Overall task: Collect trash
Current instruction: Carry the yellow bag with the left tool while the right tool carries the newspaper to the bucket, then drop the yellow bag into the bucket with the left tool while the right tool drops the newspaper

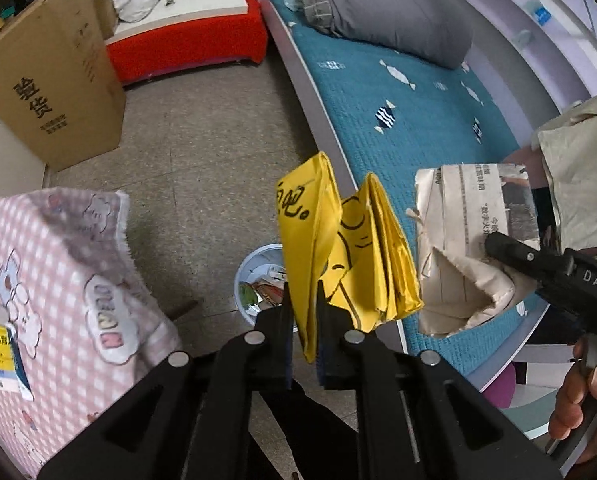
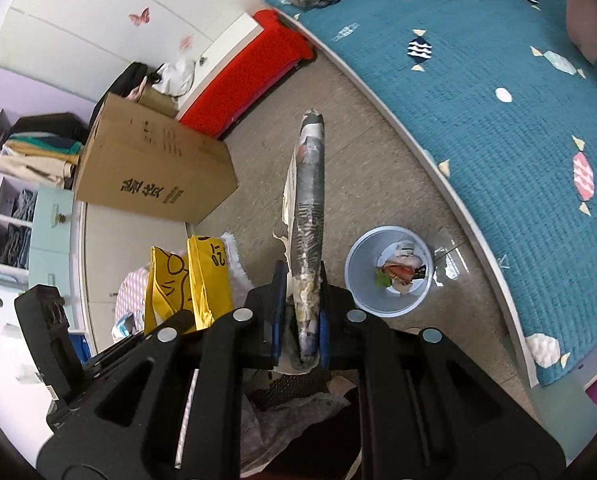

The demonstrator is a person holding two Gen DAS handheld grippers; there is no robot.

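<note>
Left gripper [image 1: 303, 304], bottom centre of the left wrist view: jaws clamped on a folded yellow paper bag [image 1: 338, 248] with black print; the bag stands up between the fingers and fans out toward mid-frame. The same yellow bag shows at lower left of the right wrist view [image 2: 188, 280].

Right gripper [image 2: 302, 300], bottom centre of its view: jaws closed on a folded newspaper wad [image 2: 308, 200], edge-on, sticking up toward frame centre. In the left wrist view the wad [image 1: 470, 240] sits at right, pinched by the black finger [image 1: 510, 250] of the right gripper. A hand [image 1: 578, 396] grips its handle at the lower right edge.

Trash bin [image 2: 390, 270], pale blue and round, stands on the floor [image 2: 378, 140] just right of the right gripper in that view, already holding mixed scraps. In the left view the bin [image 1: 254, 280] is partly hidden behind the yellow bag, near the bed edge.

Pink checked blanket [image 1: 58, 300] fills the lower left of the left view.

Further out: teal bed cover [image 1: 398, 120] with candy print on the right, grey duvet [image 1: 378, 8] at the top, cardboard box [image 1: 54, 80] upper left, red bench [image 1: 186, 48] beyond it.
</note>
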